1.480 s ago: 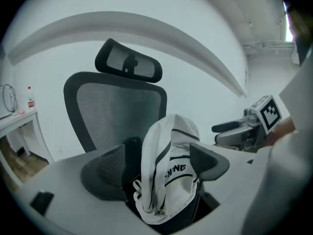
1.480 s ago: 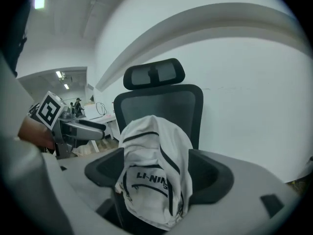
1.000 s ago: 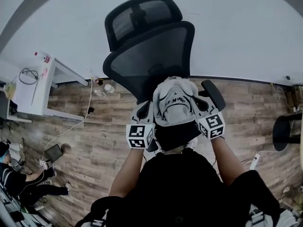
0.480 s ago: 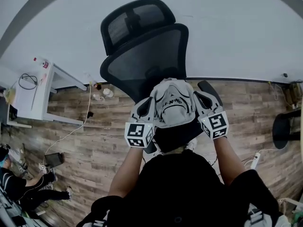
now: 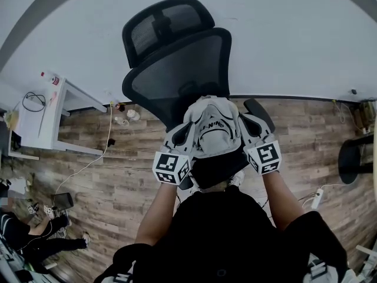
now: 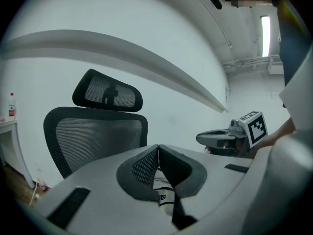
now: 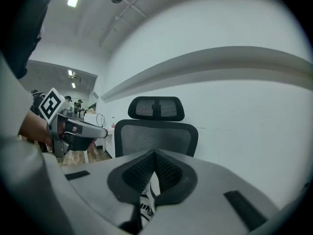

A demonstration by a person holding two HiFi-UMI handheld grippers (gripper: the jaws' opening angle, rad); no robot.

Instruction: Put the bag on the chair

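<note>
Up in the air with the bag (image 5: 215, 131), grey-white with dark print, right over the seat (image 5: 219, 168) of the chair (image 5: 177, 78). Pinched from both sides! Left claw (image 5: 186, 133) clamped narrow on the bag's left edge, right claw (image 5: 245, 126) clamped narrow on its right edge. Seen along the left claw (image 6: 157, 153): jaws pressed together, a strip of bag (image 6: 164, 196) caught between the ribbed pads. Same along the right claw (image 7: 155, 155): jaws closed on a fold of bag (image 7: 146, 204). Can't tell whether the bag's underside touches the seat. Just behind it, the mesh backrest (image 5: 179, 78), topped by the headrest (image 5: 165, 25). Black armrest (image 5: 259, 112) poking out beside the right claw. Wood-plank floor (image 5: 118, 175) beneath, pale wall (image 5: 294, 40) behind. Well off to the left, a white tabletop (image 5: 44, 119) with a bottle (image 5: 52, 78) and a coiled cable (image 5: 32, 102) on it.
</note>
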